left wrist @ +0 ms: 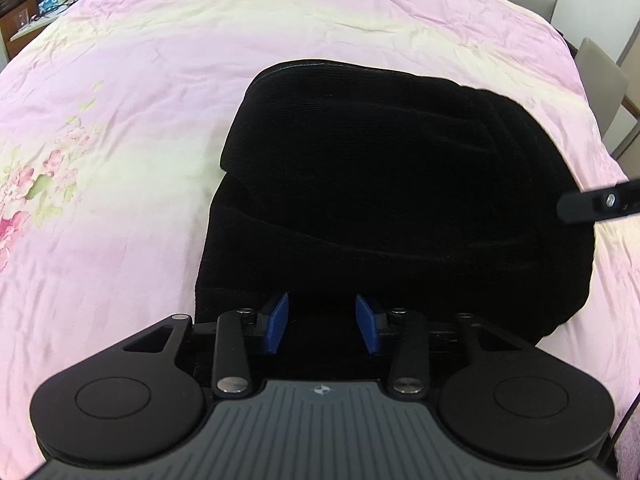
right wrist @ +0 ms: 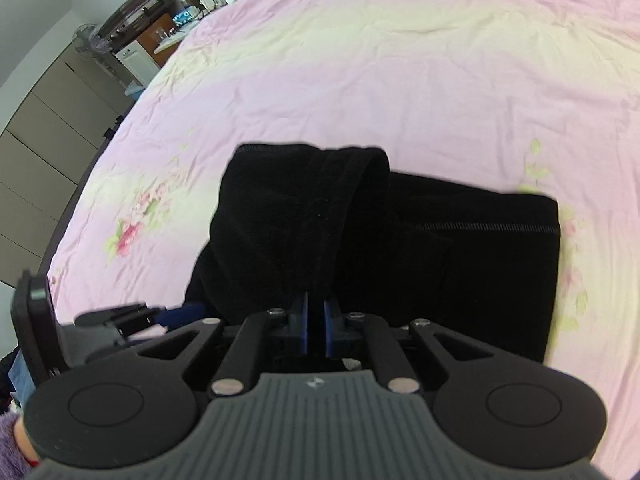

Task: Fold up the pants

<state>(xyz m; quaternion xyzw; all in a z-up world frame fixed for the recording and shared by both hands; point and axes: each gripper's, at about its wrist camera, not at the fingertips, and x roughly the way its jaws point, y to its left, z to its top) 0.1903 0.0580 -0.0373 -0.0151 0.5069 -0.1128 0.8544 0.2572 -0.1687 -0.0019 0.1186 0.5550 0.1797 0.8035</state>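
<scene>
Left wrist view:
- Pants: black pants [left wrist: 396, 184] lie in a folded, bunched heap on the pink floral bedspread [left wrist: 120, 140], right of the bed's middle, with an upper layer doubled over the lower one.
- Left gripper: the left gripper [left wrist: 322, 322] hangs over the near edge of the heap, its blue pads [left wrist: 278, 322] standing apart; dark cloth shows in the gap, but whether the pads press on it I cannot tell.
- Other tool: a black finger of the right gripper [left wrist: 596, 202] pokes in from the right edge, over the cloth's right side.

Right wrist view:
- Right gripper: the right gripper [right wrist: 316, 326] is closed, its blue pads nearly meeting on a raised ridge of the pants [right wrist: 328, 220], which rises in a tented fold from the jaws.
- Pants: the rest spreads flat to the right, a stitched hem [right wrist: 484, 227] visible.
- Left gripper: seen low at the left [right wrist: 172, 314], just beside the cloth's edge.
- Bedspread: pink, creased [right wrist: 400, 80], with furniture [right wrist: 132, 36] beyond the bed.
</scene>
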